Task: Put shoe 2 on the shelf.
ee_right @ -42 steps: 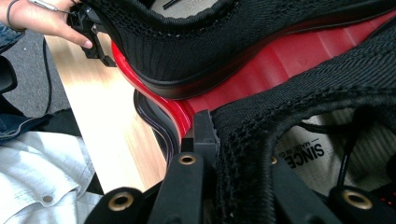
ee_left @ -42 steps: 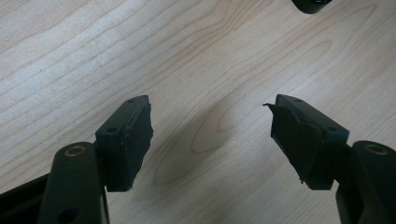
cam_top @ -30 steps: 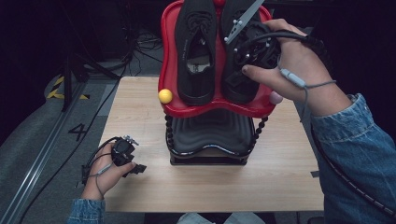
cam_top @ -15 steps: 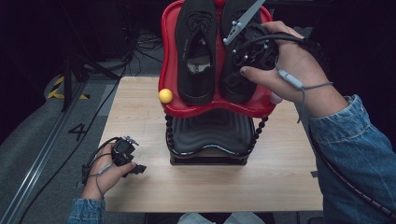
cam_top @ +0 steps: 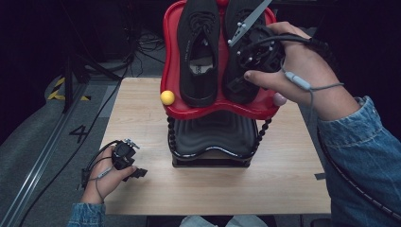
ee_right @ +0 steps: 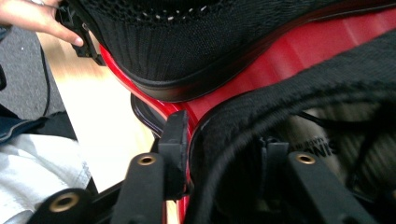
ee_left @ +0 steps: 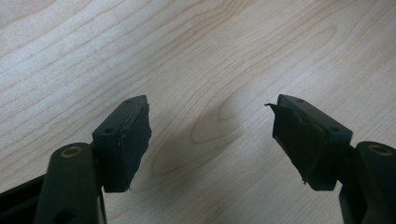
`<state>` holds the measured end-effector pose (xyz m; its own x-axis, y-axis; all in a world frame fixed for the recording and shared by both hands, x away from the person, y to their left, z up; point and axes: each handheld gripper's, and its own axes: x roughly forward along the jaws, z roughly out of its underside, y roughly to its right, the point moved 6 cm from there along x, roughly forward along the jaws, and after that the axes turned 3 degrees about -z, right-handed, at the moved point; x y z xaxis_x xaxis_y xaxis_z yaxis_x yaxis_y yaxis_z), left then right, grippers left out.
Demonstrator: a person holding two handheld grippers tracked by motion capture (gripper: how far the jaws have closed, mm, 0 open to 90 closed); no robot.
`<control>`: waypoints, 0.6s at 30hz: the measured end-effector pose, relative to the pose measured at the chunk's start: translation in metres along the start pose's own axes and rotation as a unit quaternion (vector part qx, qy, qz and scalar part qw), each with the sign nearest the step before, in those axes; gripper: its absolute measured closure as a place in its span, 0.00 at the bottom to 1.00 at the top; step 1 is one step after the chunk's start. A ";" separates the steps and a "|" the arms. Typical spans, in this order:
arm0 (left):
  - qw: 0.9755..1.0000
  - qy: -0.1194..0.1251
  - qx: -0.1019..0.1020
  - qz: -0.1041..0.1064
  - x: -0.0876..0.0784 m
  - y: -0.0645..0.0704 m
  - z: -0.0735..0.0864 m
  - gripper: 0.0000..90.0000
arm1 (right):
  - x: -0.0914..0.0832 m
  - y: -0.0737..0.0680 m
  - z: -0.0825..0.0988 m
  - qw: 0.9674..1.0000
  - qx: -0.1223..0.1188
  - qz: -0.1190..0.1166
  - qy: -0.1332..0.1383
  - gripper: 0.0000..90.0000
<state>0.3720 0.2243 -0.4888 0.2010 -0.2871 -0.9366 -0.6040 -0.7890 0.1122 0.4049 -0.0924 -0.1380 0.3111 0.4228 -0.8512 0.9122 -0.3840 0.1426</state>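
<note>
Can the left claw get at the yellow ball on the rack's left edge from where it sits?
Probably yes: the left claw rests open on the table, and the yellow ball sits exposed, bare tabletop between them.

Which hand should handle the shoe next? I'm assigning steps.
Right: its tongs straddle the right shoe's heel wall on the red rack. The left tongs hover open over the table.
</note>
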 end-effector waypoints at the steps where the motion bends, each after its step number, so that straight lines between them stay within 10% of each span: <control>1: 1.000 -0.001 0.000 0.000 0.000 0.000 0.000 0.32 | -0.003 -0.001 0.000 1.000 0.005 0.001 0.004 0.66; 18: 1.000 -0.005 0.011 0.000 0.005 -0.002 -0.013 0.31 | -0.063 -0.004 0.022 0.994 0.019 0.033 0.105 0.44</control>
<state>0.3841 0.2175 -0.4893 0.1928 -0.2811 -0.9401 -0.6207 -0.7770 0.1050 0.3759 -0.1355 -0.0957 0.4218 0.5567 -0.7157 0.8788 -0.4452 0.1716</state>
